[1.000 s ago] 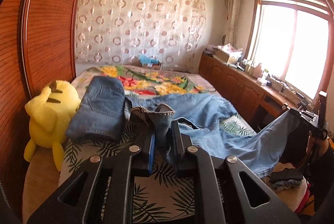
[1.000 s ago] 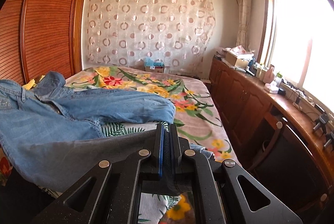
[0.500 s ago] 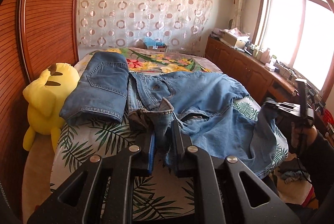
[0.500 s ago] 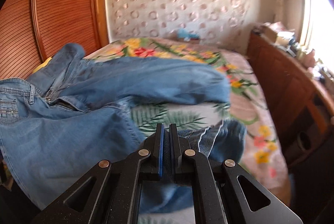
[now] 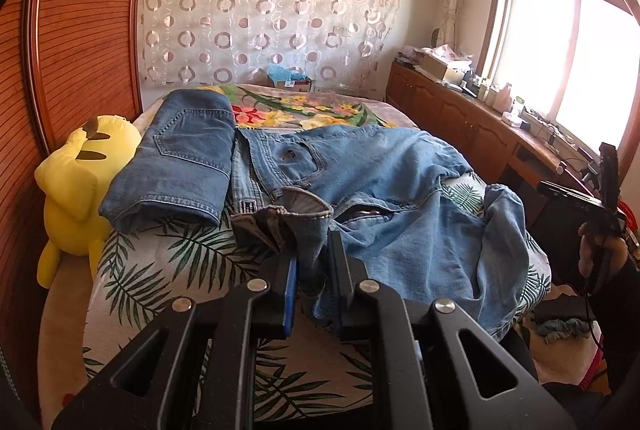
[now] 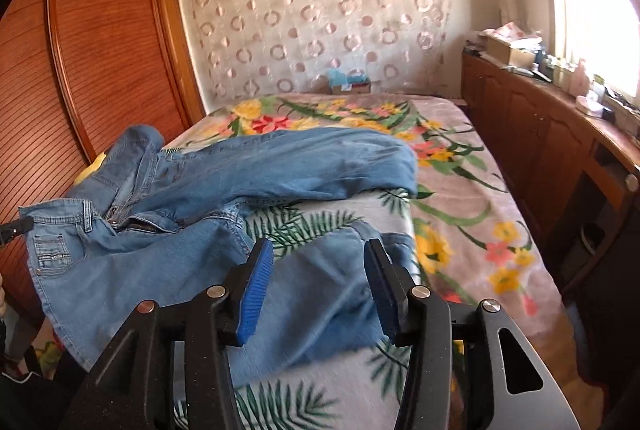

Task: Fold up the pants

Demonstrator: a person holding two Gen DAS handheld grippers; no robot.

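Bed (image 6: 460, 165): pants (image 6: 168, 254) newly released

Ahead of my left fingers and off to their left I see a yellow plush toy (image 5: 76, 185) against the wooden wardrobe (image 5: 80, 29). Beyond the fingers lies a folded denim piece (image 5: 180, 157) on the floral bedspread (image 5: 304, 109). A cabinet (image 5: 460, 117) runs along the right.

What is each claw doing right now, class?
Left claw: shut on the jeans at the waistband.
Right claw: opening, pads clear of the jeans leg below.
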